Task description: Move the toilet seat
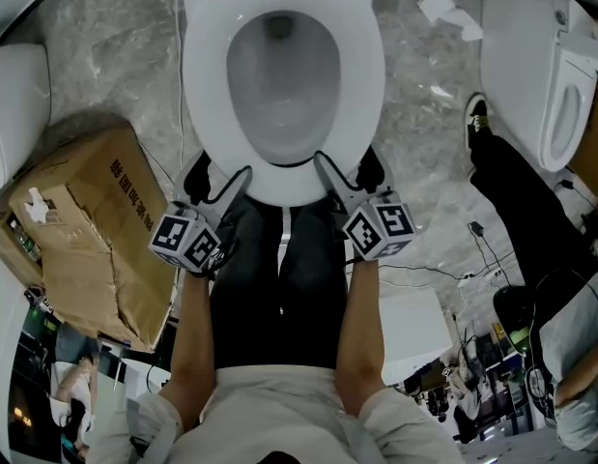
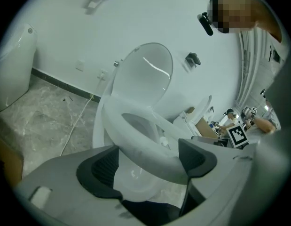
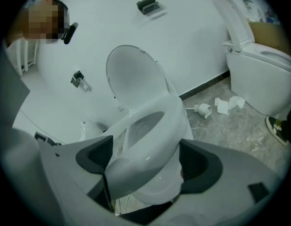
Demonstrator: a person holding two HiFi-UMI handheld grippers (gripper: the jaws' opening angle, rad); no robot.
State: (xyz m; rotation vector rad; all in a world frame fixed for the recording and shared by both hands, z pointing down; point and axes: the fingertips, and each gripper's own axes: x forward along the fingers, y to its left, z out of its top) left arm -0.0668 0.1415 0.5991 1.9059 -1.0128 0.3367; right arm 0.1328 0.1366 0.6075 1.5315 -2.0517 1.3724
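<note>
Toilet seat (image 1: 210, 85) is held tilted up off front edge of bowl (image 3: 157, 189), its front rim clamped betw. jaws of L gripper (image 1: 219, 184) and R gripper (image 1: 349, 177). Lid (image 2: 147, 74) is stood upright at bowl's rear edge. Cardboard box (image 1: 86, 220) is seen beside toilet.

A battered cardboard box (image 1: 86, 230) sits on the grey marble floor (image 1: 115, 56) at the left. Crumpled paper scraps (image 1: 448, 6) lie far right, just beside a second white toilet (image 1: 540, 75). A bystander's black-trousered leg (image 1: 521, 211) and shoe (image 1: 477, 116) stand near it, a thin cable (image 1: 476, 228) trailing close by
</note>
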